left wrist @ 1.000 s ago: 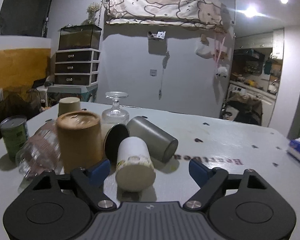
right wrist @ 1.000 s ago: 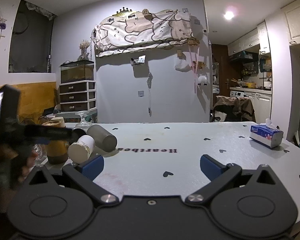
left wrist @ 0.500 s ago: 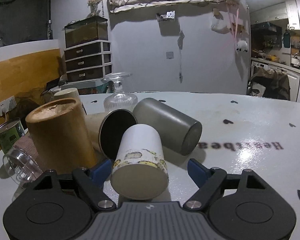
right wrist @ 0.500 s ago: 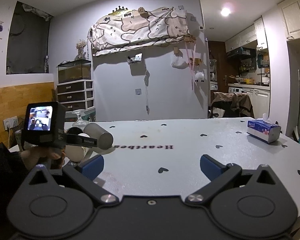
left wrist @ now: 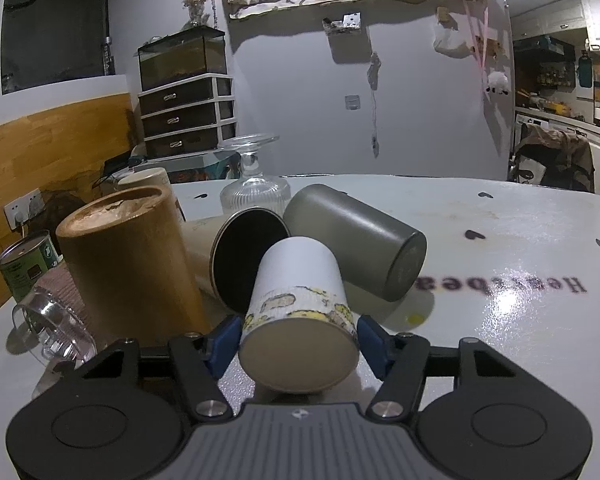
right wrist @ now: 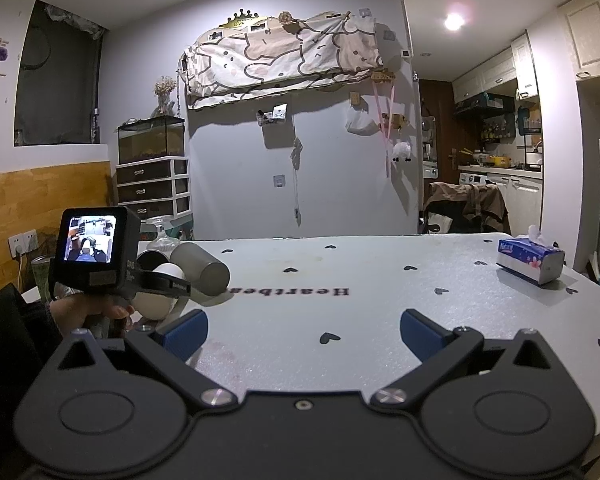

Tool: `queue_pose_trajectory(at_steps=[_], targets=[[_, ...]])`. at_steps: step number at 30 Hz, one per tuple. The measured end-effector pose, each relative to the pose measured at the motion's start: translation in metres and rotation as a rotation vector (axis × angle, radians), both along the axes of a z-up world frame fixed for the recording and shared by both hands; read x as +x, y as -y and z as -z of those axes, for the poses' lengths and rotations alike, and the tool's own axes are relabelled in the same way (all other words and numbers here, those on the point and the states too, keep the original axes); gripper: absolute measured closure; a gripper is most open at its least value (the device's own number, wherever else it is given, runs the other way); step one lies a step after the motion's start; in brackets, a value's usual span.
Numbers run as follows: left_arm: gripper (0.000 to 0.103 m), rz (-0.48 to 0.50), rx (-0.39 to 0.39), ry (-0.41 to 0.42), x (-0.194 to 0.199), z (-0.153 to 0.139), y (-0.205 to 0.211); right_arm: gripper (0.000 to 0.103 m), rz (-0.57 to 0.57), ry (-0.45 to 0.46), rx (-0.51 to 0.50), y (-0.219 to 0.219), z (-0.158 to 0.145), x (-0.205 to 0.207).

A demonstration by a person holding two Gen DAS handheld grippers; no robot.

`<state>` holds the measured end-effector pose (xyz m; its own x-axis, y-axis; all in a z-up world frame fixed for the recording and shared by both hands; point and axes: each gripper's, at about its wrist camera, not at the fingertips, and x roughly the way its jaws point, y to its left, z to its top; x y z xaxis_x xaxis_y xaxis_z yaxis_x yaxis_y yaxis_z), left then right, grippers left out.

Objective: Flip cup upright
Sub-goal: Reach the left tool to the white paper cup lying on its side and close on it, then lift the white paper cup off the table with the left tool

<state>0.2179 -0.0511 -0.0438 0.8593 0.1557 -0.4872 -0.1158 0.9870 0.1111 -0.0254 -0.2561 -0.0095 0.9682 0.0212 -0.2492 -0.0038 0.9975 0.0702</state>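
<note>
A grey counter (right wrist: 340, 320) printed with hearts fills the dim room. The white paper cup (left wrist: 300, 312) lies on its side at 6 o'clock, base toward camera, clamped by the left gripper (left wrist: 298, 340). At 12 o'clock lies a grey tumbler (left wrist: 356, 236). The right gripper (right wrist: 303, 330) stands apart, holding nothing.

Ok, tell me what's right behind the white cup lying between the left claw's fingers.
Behind the white cup lie a tan tube with a black end and a grey metal cup, both on their sides. Whether they touch the white cup is hidden.
</note>
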Motion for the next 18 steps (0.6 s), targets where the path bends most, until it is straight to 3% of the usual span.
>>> queue_pose_trajectory(at_steps=[9,18], targets=[[0.039,0.132,0.031,-0.018,-0.042,-0.001,0.005,0.0,0.004,0.002,-0.002,-0.001,0.0,-0.001],[0.04,0.333,-0.034,-0.056,-0.107,-0.004,0.008,0.0,0.001,0.0,-0.004,-0.002,-0.003,0.0]])
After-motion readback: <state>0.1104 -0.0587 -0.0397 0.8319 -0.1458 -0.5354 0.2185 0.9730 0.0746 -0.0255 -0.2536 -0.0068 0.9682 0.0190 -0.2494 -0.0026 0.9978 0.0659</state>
